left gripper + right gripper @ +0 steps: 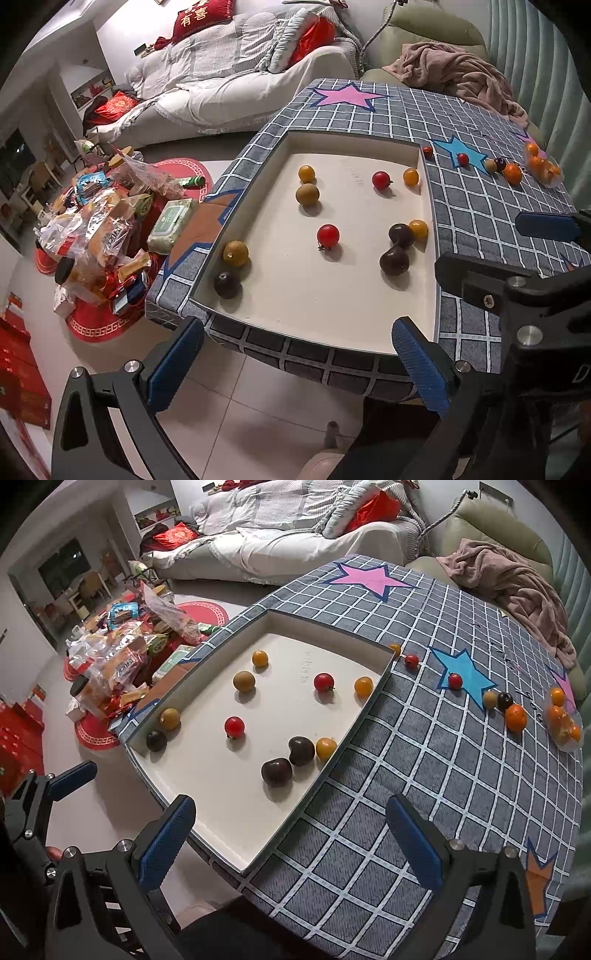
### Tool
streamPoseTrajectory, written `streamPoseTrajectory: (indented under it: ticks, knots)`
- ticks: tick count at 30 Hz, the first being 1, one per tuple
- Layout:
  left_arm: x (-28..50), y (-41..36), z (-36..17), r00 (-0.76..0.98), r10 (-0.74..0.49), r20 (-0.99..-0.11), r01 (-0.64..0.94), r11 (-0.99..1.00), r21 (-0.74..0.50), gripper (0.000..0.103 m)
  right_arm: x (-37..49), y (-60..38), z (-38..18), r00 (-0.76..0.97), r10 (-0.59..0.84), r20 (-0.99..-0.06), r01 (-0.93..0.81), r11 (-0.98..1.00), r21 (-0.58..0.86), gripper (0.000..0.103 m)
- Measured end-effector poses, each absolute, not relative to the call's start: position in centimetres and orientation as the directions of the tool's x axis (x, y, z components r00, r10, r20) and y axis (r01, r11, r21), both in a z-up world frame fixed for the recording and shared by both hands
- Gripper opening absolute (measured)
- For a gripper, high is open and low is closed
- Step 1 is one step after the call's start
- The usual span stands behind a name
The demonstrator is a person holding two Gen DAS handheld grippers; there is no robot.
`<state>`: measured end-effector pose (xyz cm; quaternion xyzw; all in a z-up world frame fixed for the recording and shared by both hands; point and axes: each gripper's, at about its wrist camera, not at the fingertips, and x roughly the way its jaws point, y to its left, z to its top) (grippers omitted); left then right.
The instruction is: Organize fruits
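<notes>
Covering the table [424, 775] is a grey checked cloth with coloured stars, and a shallow white rectangular tray [221, 775] is lying on it. Small red, orange, olive and dark purple fruits [234, 726] are sitting scattered inside the tray, while more fruits [515, 717] are lying well beyond the tray's far right corner. Both the left claw [297, 365] and the right claw [291, 843] are hovering wide apart and empty at the tray's near edge.

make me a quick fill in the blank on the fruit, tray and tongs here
1. The left tongs and right tongs are both ___.
2. The tray holds ___ red fruits.
3. A red fruit lies on the ___ star.
4. The tablecloth has a ___ pattern.

Missing words: open; two; blue; grid
</notes>
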<state>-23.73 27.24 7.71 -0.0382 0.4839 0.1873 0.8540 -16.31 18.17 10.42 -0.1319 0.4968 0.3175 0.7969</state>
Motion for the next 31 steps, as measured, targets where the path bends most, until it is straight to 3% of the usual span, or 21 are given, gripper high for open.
streamPoseTrajectory:
  ticks: [18, 31]
  knots:
    - [-22.9, 26.1, 7.0, 0.421, 0.236, -0.876, -0.315, 0.944, 0.102, 0.102, -16.1, 17.4, 9.3, 0.326, 0.246, -0.913, -0.639, 0.769, -0.021, 0.103]
    - [-22.9, 25.5, 4.9, 0.361, 0.180, -0.915, -0.315, 0.947, 0.062, 0.102, -16.0, 17.0, 8.1, 0.300, 0.227, -0.926, -0.646, 0.763, -0.022, 0.103]
